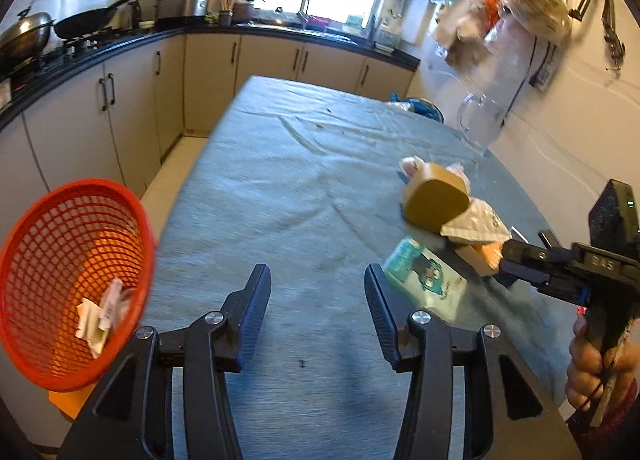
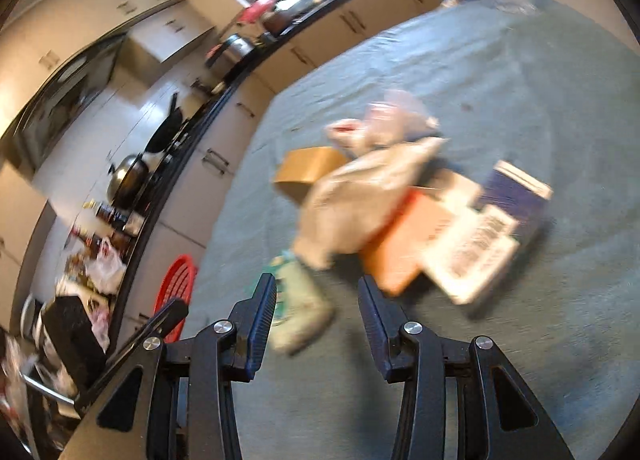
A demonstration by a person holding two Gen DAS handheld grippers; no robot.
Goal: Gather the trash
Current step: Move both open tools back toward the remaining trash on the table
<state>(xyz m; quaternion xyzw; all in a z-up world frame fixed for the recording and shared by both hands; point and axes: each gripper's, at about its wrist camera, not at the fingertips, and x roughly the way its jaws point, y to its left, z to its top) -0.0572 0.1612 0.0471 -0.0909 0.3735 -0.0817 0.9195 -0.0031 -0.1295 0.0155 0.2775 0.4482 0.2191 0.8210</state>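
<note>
Trash pile (image 2: 404, 200) lying on the cloth-covered bench (image 1: 280, 188): boxes, wrappers, a pale green packet (image 1: 426, 280) nearest. Red basket (image 1: 76, 280) at the bench's left edge, some paper already inside. Left gripper (image 1: 318, 300) and right gripper (image 2: 318, 308) both partly open, holding nothing. Between pickups, seemingly; next, closing on the packet, then carrying it to the basket
</note>
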